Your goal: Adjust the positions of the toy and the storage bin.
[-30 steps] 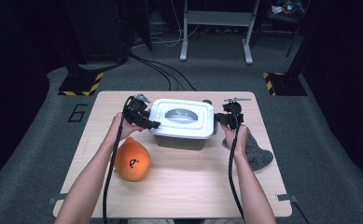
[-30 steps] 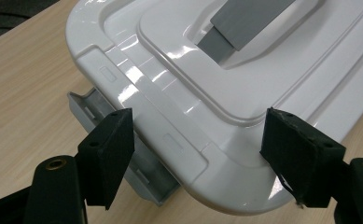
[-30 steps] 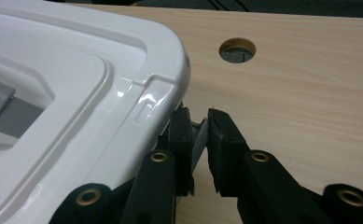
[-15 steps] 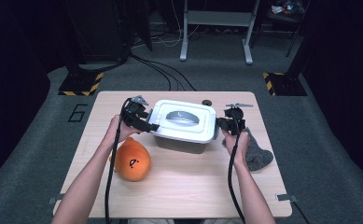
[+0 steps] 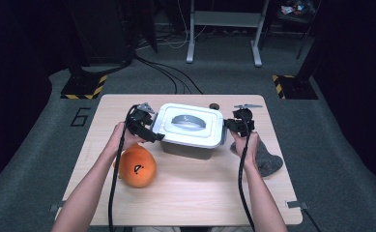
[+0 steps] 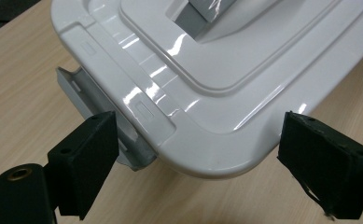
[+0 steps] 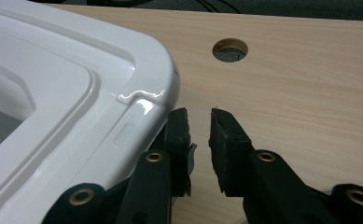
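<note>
Since the earlier frame, my left gripper has just been opening its jaws; they now stand spread, the white lidded box's corner between them, pads clear of it. Box at table centre, 12 o'clock of me. My right gripper, at the box's 3 o'clock edge, has its jaws nearly pressed together, pinching nothing that I can see.

Light wood table stood on grey carpet; yellow-black striped bases and a grey metal frame behind, room dark
</note>
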